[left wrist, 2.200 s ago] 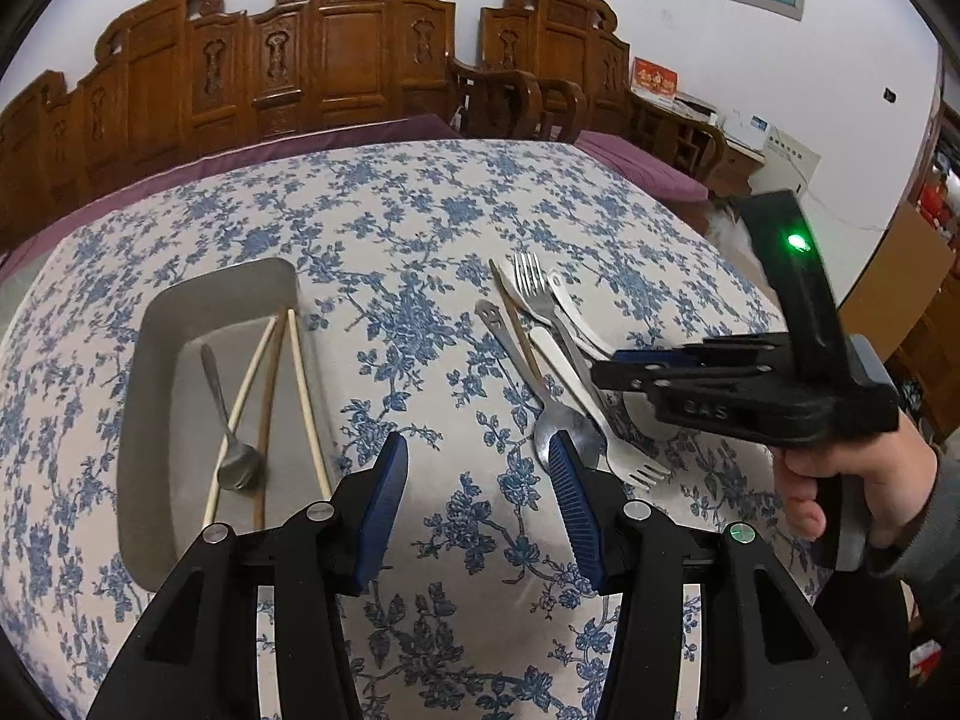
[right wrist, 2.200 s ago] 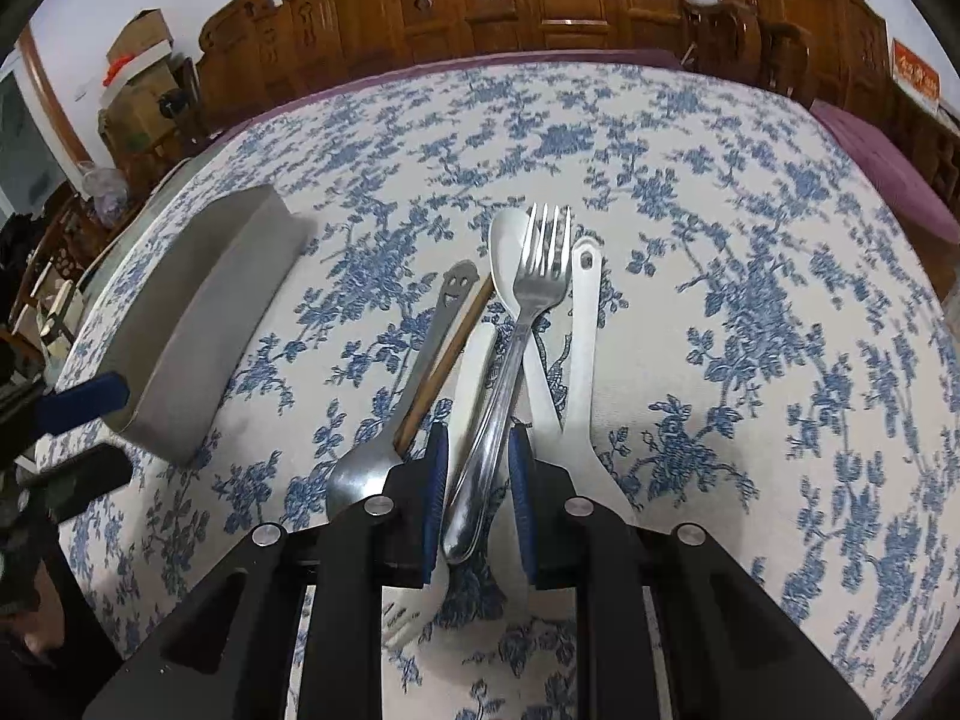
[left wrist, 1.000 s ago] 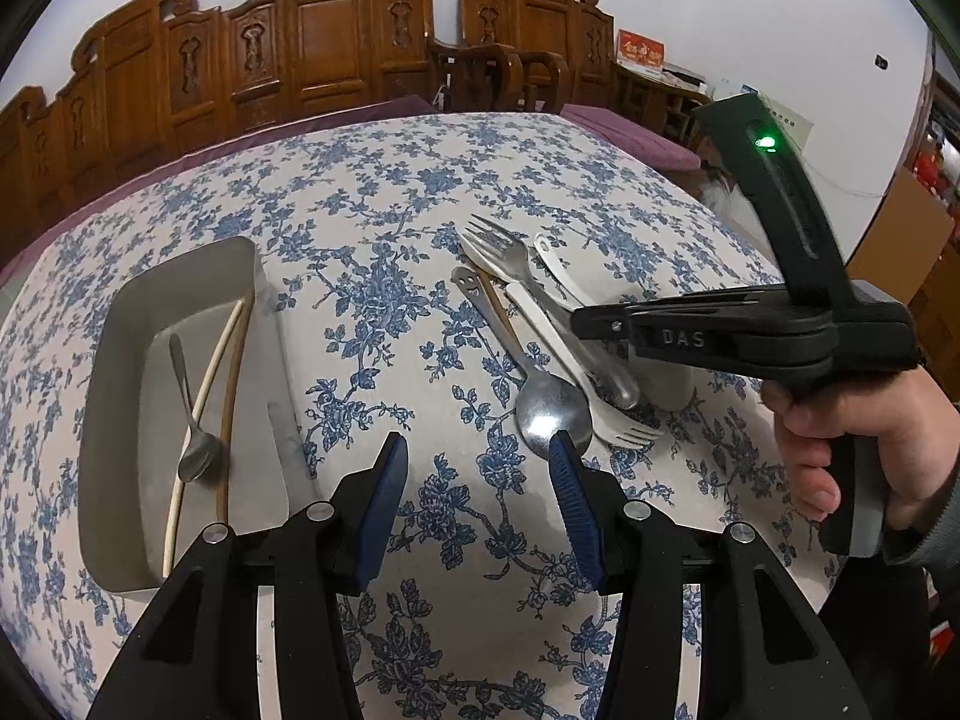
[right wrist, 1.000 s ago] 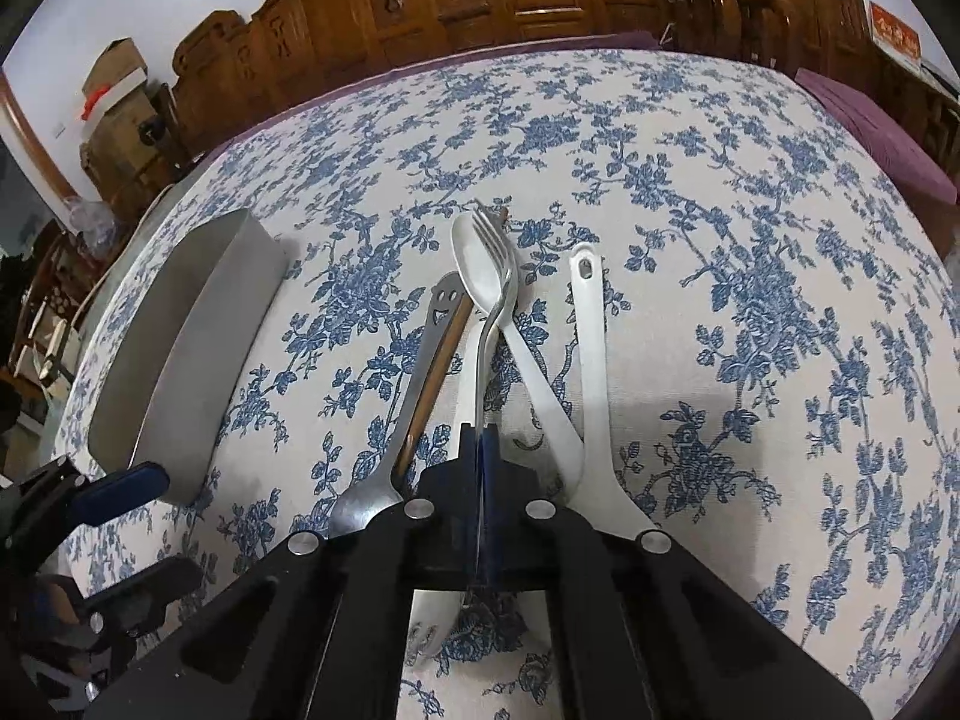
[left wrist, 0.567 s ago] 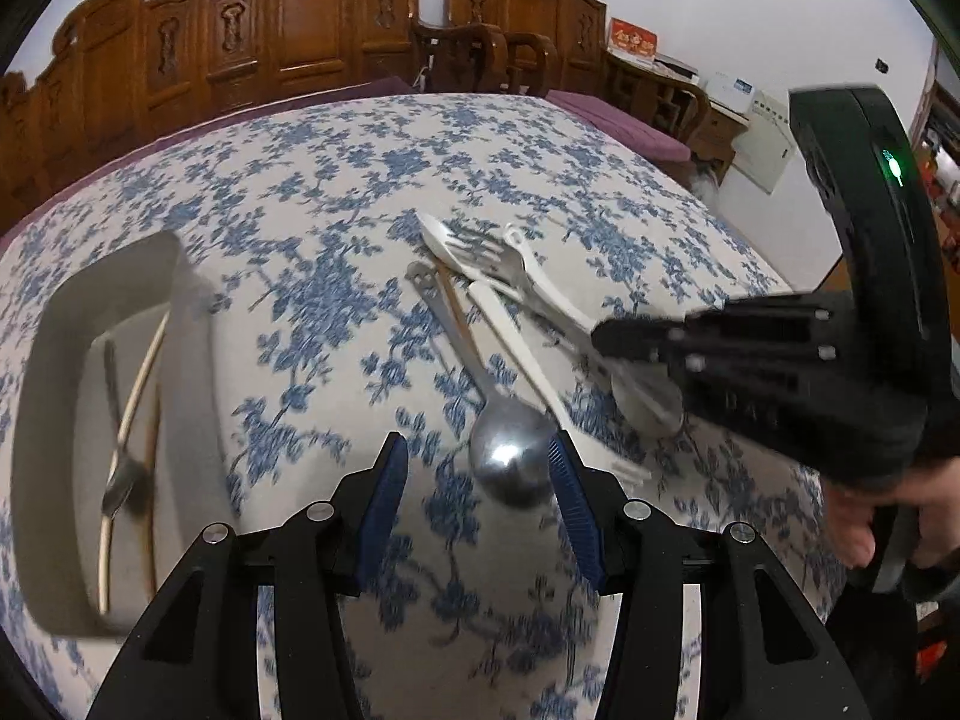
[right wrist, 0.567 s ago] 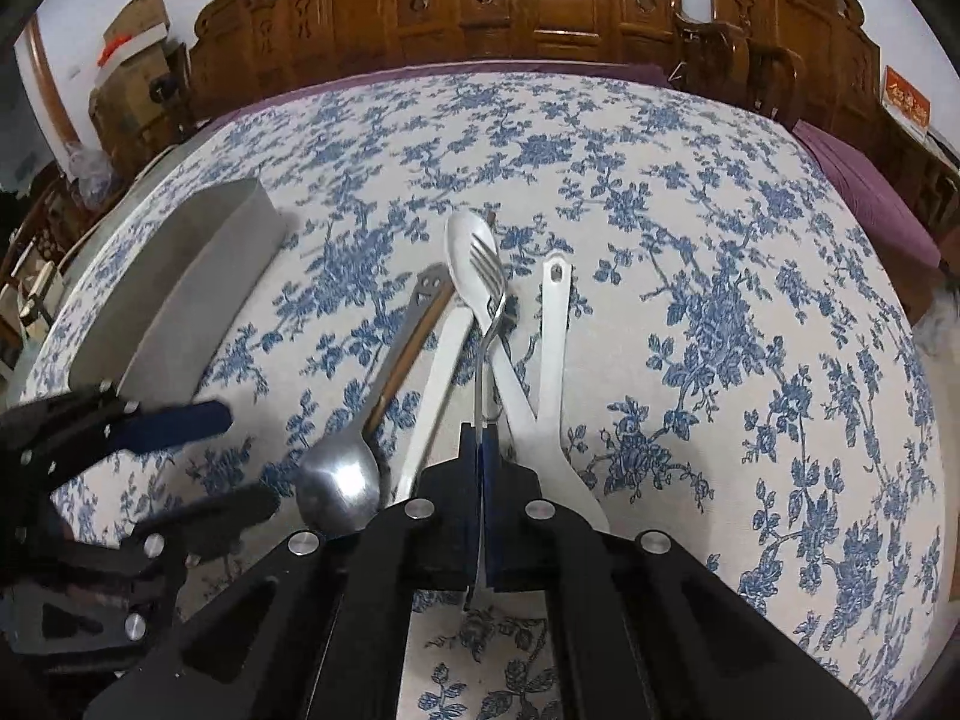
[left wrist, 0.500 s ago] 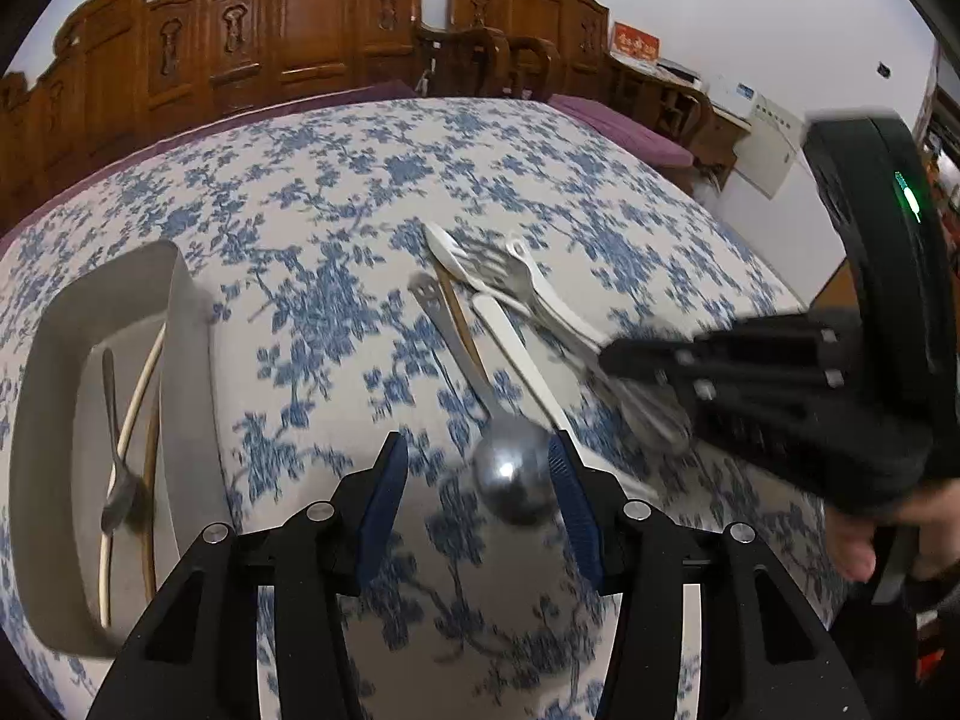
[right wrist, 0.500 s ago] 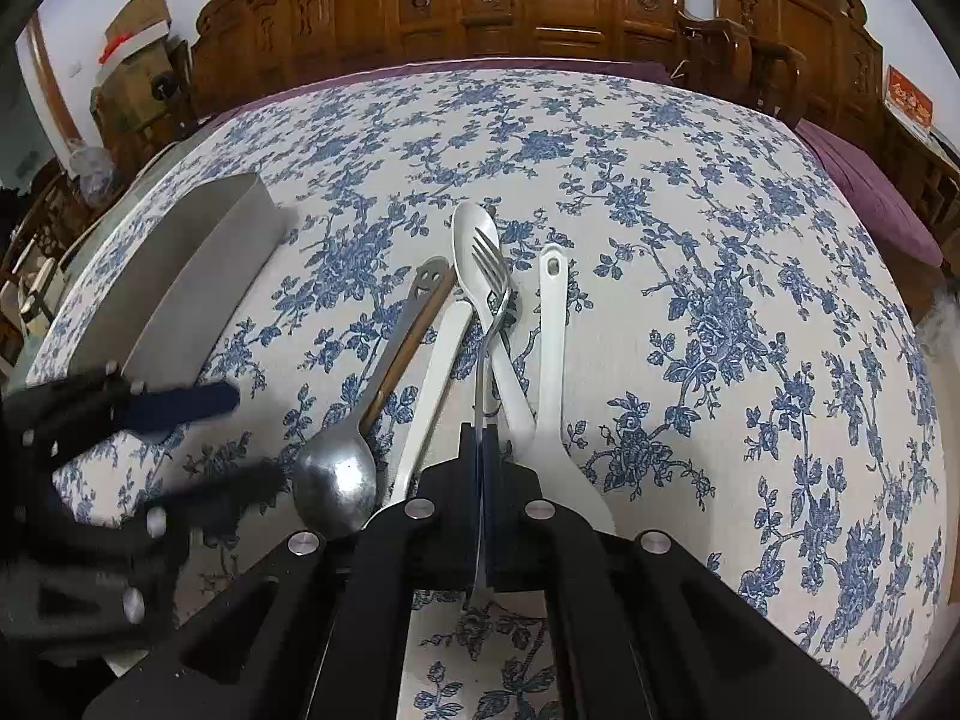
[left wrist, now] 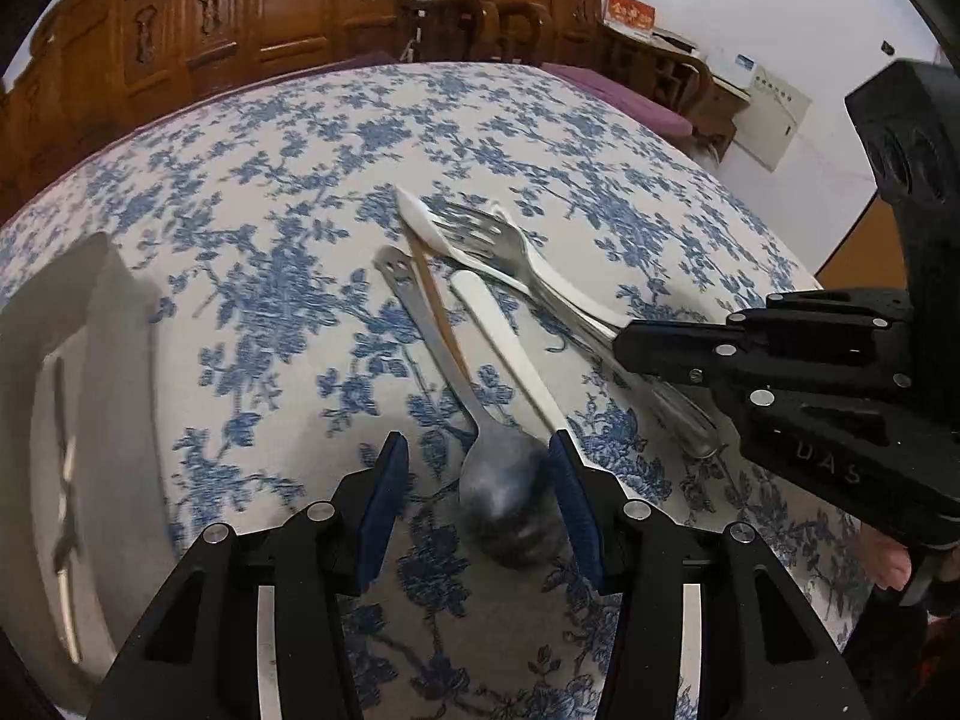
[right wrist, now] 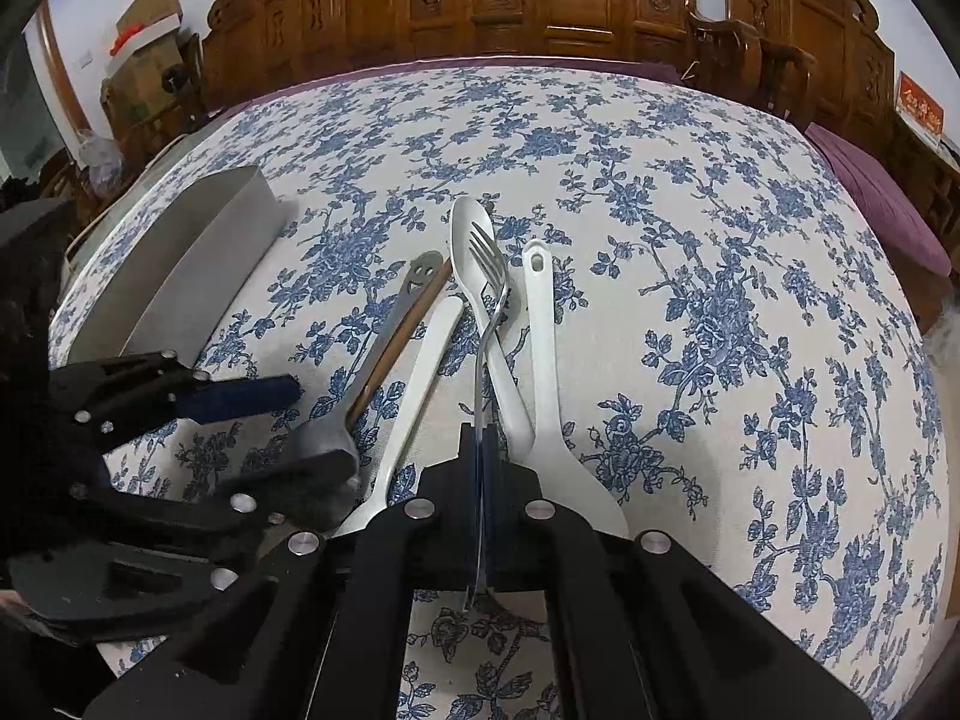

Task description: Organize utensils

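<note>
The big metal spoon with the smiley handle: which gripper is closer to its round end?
Left. The left gripper is open with the metal spoon bowl between its fingers. The right gripper sits off to the side, shut on the metal fork.

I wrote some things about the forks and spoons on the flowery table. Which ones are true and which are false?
1. The right gripper is shut on the metal fork. True.
2. The left gripper is closed tight on the metal spoon. False: its jaws stand apart, with the spoon's bowl between them.
3. The gray tray sits on the flowered tablecloth. True.
4. The metal spoon's handle has a smiley face cut into its end. True.
5. The white spoon is inside the tray. False: it lies on the tablecloth in the pile, under the fork's tines.
</note>
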Tool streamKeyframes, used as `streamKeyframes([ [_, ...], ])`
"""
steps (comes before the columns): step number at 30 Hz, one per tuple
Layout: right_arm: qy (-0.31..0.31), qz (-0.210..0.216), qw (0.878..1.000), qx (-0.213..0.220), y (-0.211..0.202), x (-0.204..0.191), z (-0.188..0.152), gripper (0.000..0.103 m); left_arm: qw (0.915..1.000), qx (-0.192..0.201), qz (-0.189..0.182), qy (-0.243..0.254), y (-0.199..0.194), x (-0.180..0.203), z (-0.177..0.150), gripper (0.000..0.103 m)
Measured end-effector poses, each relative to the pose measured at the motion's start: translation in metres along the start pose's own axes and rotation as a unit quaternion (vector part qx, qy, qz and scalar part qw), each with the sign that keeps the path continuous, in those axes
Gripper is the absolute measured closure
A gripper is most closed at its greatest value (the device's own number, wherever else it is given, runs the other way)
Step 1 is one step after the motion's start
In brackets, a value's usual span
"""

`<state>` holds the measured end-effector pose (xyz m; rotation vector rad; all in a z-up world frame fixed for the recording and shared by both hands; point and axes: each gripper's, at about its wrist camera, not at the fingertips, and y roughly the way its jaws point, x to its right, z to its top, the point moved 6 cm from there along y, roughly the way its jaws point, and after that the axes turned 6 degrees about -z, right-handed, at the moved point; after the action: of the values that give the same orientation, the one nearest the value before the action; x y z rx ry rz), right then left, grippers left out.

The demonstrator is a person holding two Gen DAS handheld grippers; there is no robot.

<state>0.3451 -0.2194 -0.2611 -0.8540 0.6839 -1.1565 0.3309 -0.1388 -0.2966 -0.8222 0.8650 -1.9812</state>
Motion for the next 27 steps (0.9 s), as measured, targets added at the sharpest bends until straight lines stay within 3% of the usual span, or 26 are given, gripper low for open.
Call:
streamKeyframes([
  [3,0.001,0.002,1.0,-0.002,0.001,0.0,-0.001,0.1,0.9999,0.001,0.007,0.01,0.0,0.003,-0.002,0.057],
  [4,0.001,0.002,1.0,-0.003,0.002,0.0,-0.001,0.1,0.9999,0.002,0.005,0.011,-0.001,0.004,-0.003,0.061],
  [5,0.002,0.002,1.0,-0.004,0.003,0.0,-0.001,0.1,1.0,0.002,-0.006,0.008,-0.001,0.005,-0.004,0.073],
  [9,0.005,0.004,1.0,-0.004,0.004,-0.001,-0.002,0.1,0.9998,0.004,-0.001,0.018,-0.006,0.012,-0.005,0.08],
  [14,0.002,0.006,1.0,-0.006,0.006,-0.005,0.001,0.1,0.9998,0.014,-0.008,0.011,-0.02,0.012,-0.004,0.1],
  [27,-0.015,-0.006,1.0,-0.02,0.016,-0.018,0.014,0.098,0.999,0.043,-0.011,-0.001,-0.058,-0.003,0.0,0.1],
])
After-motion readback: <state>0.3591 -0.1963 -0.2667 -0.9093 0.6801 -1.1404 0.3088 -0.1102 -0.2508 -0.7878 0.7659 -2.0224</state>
